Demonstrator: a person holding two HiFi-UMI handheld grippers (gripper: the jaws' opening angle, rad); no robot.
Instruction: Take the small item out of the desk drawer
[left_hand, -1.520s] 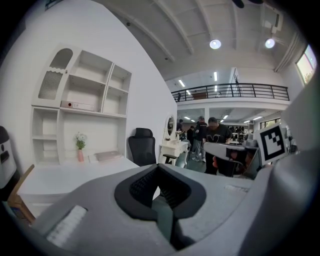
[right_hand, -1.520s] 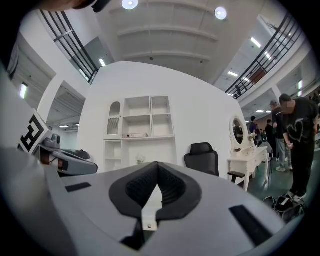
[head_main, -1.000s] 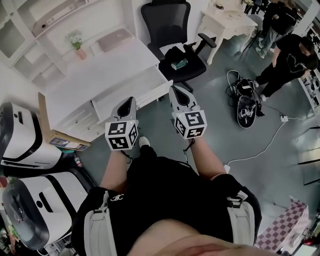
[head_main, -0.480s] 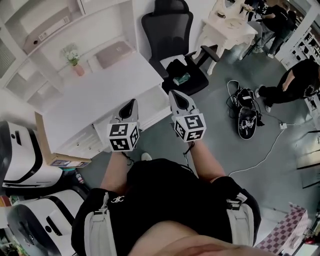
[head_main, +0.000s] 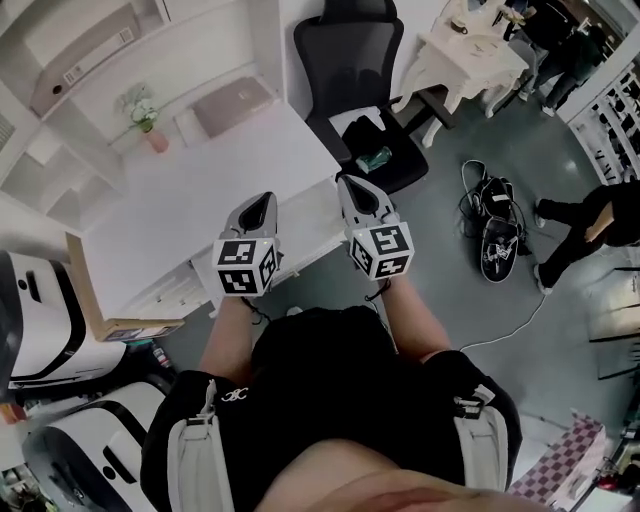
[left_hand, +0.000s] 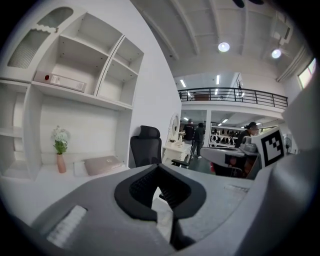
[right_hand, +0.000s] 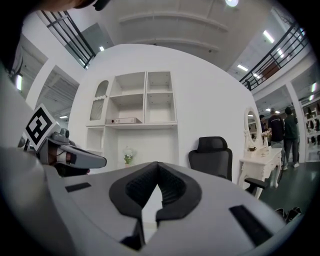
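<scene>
Two closed, empty claws, left claw (head_main: 262, 203) and right claw (head_main: 350, 187), are held just short of the drawer (head_main: 305, 222); the small item is unseen. Unopened jaws could be knocked against its front.

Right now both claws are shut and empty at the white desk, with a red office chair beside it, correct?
Not quite: the office chair is black, not red, as the head view shows. The left claw and right claw are indeed shut and empty at the white desk.
</scene>
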